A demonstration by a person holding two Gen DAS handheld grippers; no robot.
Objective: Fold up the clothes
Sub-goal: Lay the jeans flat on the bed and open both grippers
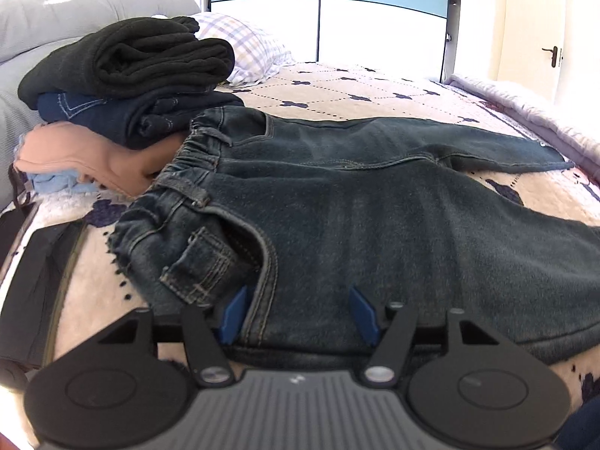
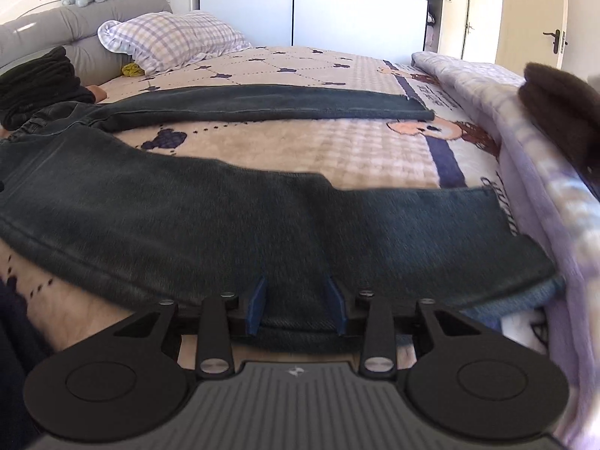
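A pair of dark blue-green jeans (image 1: 375,202) lies spread flat on the bed, waistband to the left, both legs running right. My left gripper (image 1: 298,311) is open, its blue fingers (image 1: 234,315) straddling the near edge of the jeans by the waist pocket. In the right wrist view the near leg (image 2: 262,225) lies across the front and the far leg (image 2: 262,103) behind it. My right gripper (image 2: 298,305) is open over the near edge of the near leg, close to the cuff.
A stack of folded clothes (image 1: 123,86) sits at the left by the waistband: black on top, dark denim, pink, light blue. A checked pillow (image 2: 168,37) and grey headboard (image 2: 75,22) lie behind. A lilac blanket (image 2: 525,142) with a dark garment (image 2: 562,112) bounds the right side.
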